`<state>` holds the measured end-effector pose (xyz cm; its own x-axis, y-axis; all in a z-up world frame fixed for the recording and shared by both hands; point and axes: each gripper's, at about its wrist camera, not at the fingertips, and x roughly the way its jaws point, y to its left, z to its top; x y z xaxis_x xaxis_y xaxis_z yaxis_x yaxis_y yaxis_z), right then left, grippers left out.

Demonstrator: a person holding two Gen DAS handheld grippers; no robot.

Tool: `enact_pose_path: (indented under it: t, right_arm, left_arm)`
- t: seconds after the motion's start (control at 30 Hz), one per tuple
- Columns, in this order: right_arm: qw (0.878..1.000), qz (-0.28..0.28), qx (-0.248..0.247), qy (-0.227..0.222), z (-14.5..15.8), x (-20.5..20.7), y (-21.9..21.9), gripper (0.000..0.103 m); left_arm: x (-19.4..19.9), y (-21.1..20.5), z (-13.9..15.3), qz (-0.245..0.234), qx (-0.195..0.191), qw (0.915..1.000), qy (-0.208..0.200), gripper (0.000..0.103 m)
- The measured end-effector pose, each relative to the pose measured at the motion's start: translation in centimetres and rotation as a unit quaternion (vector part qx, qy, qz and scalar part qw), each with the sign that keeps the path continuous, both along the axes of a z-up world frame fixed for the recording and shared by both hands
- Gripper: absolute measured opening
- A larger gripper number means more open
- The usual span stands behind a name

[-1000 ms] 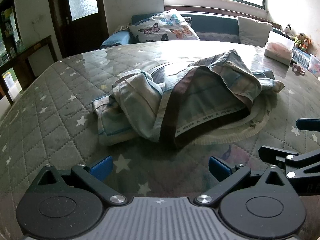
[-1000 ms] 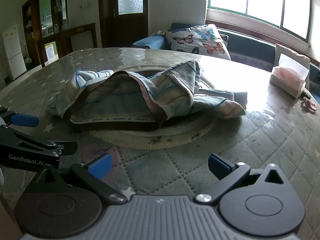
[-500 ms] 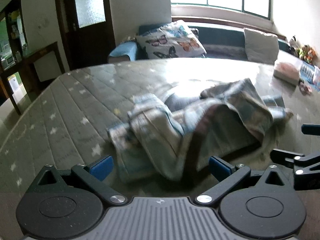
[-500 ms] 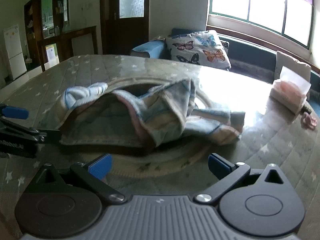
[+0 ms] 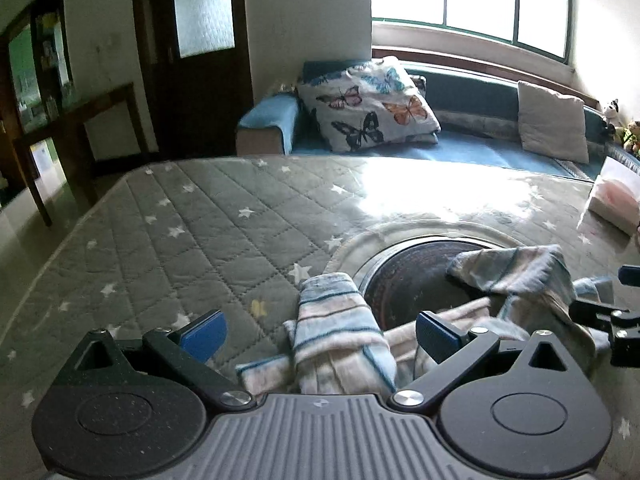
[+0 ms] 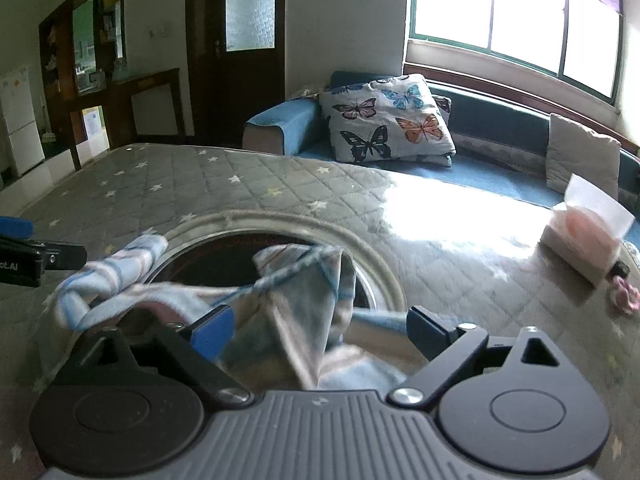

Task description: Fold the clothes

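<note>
A crumpled striped garment (image 5: 336, 332) in pale blue, pink and brown lies on the quilted grey table cover (image 5: 192, 240), partly over a dark round plate. My left gripper (image 5: 318, 330) is open, and a bunched fold of the cloth lies between its blue pads. In the right wrist view the same garment (image 6: 288, 316) rises between the fingers of my right gripper (image 6: 320, 330), which is also open. Neither gripper pinches the cloth. The right gripper's tip shows at the right edge of the left view (image 5: 612, 320).
A dark round plate (image 6: 224, 256) with a pale rim sits under the cloth. A tissue box (image 6: 584, 236) stands at the right, with a small pink item (image 6: 624, 296) near it. A sofa with a butterfly pillow (image 6: 388, 120) lies behind the table.
Both grippers have moved forward and low over the garment, so it now lies between their fingers. The cloth looks more bunched and the dark plate is uncovered.
</note>
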<state>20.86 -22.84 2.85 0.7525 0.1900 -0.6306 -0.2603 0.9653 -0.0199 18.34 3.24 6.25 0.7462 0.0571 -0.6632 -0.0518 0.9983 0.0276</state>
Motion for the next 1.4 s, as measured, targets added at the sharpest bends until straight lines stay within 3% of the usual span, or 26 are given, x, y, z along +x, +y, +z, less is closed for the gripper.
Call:
enact_pose_path:
  t: [0.17, 0.33, 0.4, 0.57, 0.63, 0.67, 1.13, 1.4]
  right_arm:
    - [1.000, -0.006, 0.004, 0.012, -0.5, 3.8, 0.1, 0.088]
    - [0.999, -0.008, 0.013, 0.040, -1.8, 6.1, 0.0, 0.074]
    - [0.999, -0.004, 0.021, 0.050, -2.3, 6.4, -0.1, 0.061]
    - [0.997, -0.003, 0.048, 0.059, -2.5, 5.9, -0.7, 0.028]
    - [0.997, -0.004, 0.056, 0.054, -2.0, 5.2, -0.8, 0.015]
    - [0.997, -0.005, 0.059, 0.049, -1.7, 4.6, -0.8, 0.014]
    - [0.995, 0.006, 0.099, -0.007, 3.0, -6.6, -5.7, 0.008]
    - [0.992, 0.010, 0.122, 0.012, 4.2, -15.0, -9.4, 0.008]
  left_arm:
    - [2.9, 0.4, -1.3, -0.003, -0.015, 0.9993, 0.035, 0.089]
    - [4.7, 0.3, -3.0, -0.021, -0.019, 0.9973, 0.067, 0.077]
    - [4.9, 0.2, -3.5, -0.032, -0.024, 0.9962, 0.077, 0.067]
    - [4.2, 0.2, -3.9, -0.051, -0.042, 0.9944, 0.082, 0.026]
    - [3.6, 0.4, -3.4, -0.051, -0.049, 0.9949, 0.071, 0.016]
    - [3.1, 0.5, -3.1, -0.051, -0.054, 0.9951, 0.064, 0.013]
    - [-7.3, 3.5, 2.4, -0.046, -0.084, 0.9953, -0.014, 0.010]
    - [-15.3, 4.9, 4.3, -0.080, -0.092, 0.9922, -0.029, 0.010]
